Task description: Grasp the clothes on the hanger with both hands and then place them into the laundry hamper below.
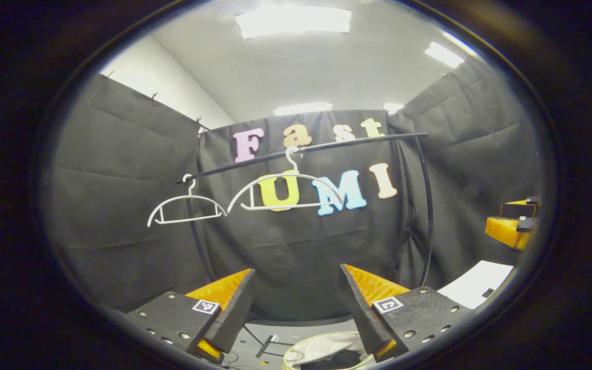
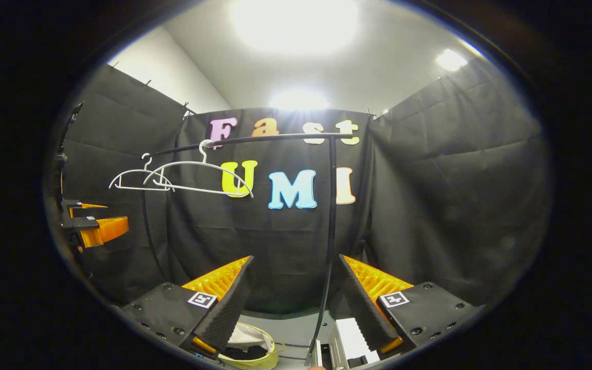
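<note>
I see both white plastic hangers (image 1: 285, 192) bare on the black rail (image 1: 327, 146); clothes lie in the yellow-rimmed hamper (image 1: 327, 352) below. Left gripper (image 1: 296, 303) and right gripper (image 2: 296, 300) spread, empty; I withdraw clear.

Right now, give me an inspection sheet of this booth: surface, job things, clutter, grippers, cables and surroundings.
Surface: grey floor below the rail.
Job's things: two white hangers bare on the black rail; laundry hamper on the floor, with light and dark cloth inside.
Clutter: white panel at the right.
Grippers: left gripper open, holding nothing; right gripper open, holding nothing.
Cables: thin dark cable on the floor.
Surroundings: black cloth walls, ceiling lights.
</note>
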Demonstrator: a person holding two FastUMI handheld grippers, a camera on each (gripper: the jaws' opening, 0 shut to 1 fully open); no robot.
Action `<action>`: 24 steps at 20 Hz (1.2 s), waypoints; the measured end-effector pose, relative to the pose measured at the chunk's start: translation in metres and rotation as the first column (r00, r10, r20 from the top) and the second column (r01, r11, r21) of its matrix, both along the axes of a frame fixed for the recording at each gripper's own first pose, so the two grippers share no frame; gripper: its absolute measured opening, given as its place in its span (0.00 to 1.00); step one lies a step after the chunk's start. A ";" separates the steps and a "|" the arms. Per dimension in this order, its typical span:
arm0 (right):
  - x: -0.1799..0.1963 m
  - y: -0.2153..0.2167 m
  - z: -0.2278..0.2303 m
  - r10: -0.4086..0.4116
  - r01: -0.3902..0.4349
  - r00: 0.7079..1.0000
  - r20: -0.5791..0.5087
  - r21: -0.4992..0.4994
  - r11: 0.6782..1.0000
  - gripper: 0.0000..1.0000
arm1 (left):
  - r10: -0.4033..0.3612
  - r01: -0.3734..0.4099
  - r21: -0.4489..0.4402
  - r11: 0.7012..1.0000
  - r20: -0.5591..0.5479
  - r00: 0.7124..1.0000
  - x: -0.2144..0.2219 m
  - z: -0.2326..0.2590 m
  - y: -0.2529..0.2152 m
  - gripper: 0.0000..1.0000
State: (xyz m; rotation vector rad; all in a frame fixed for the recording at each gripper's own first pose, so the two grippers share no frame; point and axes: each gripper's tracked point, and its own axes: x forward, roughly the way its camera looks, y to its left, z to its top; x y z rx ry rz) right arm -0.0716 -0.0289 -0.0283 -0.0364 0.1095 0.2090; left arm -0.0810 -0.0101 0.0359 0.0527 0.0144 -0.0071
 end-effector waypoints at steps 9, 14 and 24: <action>-0.015 -0.009 0.007 -0.021 0.021 0.999 0.031 0.007 1.000 0.96 | 0.015 -0.014 -0.018 1.000 0.019 1.000 -0.028 0.007 0.005 0.93; -0.020 -0.009 0.005 -0.024 0.024 0.999 0.031 0.001 1.000 0.99 | 0.014 -0.014 -0.012 1.000 0.018 1.000 -0.033 0.005 0.005 0.93; -0.025 -0.005 0.008 -0.028 0.028 0.999 0.043 -0.002 1.000 0.96 | 0.039 -0.038 -0.029 0.999 0.033 0.999 -0.047 0.007 0.013 0.93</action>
